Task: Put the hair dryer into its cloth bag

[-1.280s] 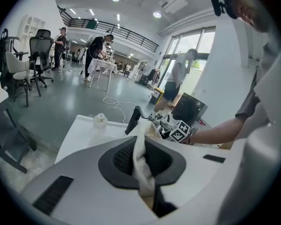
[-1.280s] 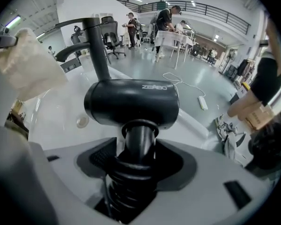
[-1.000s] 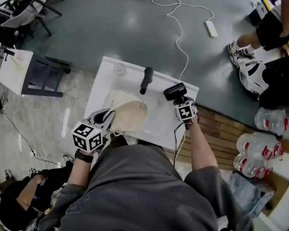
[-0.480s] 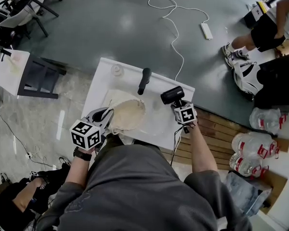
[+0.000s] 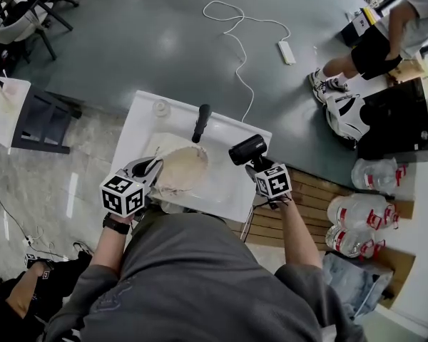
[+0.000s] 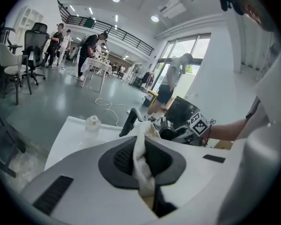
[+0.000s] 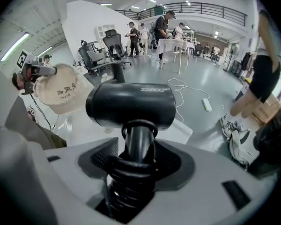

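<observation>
Pinching the cloth bag by its rim in the left gripper, jaws nearly closed on the fabric. Clamping the hair dryer by its handle in the right gripper, above the white table, just right of the bag. Not inside yet; lining up and lowering in left to do.
</observation>
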Tool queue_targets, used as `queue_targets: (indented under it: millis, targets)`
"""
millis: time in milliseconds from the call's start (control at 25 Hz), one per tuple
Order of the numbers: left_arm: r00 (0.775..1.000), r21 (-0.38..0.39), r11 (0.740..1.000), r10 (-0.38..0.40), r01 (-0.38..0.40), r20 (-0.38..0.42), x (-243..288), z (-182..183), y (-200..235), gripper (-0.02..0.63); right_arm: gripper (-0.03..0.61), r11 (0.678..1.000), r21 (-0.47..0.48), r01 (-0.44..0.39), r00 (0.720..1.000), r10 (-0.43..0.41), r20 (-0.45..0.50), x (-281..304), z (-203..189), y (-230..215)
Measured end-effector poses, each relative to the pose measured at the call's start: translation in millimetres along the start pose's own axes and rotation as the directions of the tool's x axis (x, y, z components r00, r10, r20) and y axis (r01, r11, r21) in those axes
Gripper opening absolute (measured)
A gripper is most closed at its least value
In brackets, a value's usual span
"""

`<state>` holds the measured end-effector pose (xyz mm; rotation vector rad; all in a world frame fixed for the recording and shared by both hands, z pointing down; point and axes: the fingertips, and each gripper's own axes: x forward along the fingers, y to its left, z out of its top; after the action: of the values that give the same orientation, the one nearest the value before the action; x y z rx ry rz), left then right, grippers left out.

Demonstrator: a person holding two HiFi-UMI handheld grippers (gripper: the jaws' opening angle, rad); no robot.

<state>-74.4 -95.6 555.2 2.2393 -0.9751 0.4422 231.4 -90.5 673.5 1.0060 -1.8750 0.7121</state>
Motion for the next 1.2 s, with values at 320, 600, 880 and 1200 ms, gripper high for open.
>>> queue_targets:
  millis: [320, 600, 880, 1200]
  targets:
    - [0.999, 0.019, 0.999, -0.038, 0.038, -0.004, 6, -3, -4, 0.018, 0.238, 0.998, -0.067, -0.015, 1.000, 0.017, 0.027, -46, 9, 34]
    - [0.998, 0.023, 0.998, -0.059, 0.059, -0.001, 2, -8, -5, 0.018, 0.239, 0.989, -0.130, -0.071, 0.996, 0.077, 0.043, -57, 24, 86]
    - [0.997, 0.032, 0.996, -0.081, 0.081, -0.001, 1, -8, -13, 0.018, 0.239, 0.973, -0.199, -0.117, 0.991, 0.127, 0.041, -54, 42, 138]
    - [0.994, 0.029, 0.994, -0.105, 0.106, -0.008, 4, -9, -22, 0.018, 0.239, 0.895, -0.435, -0.105, 0.994, 0.106, -0.022, -49, 51, 186]
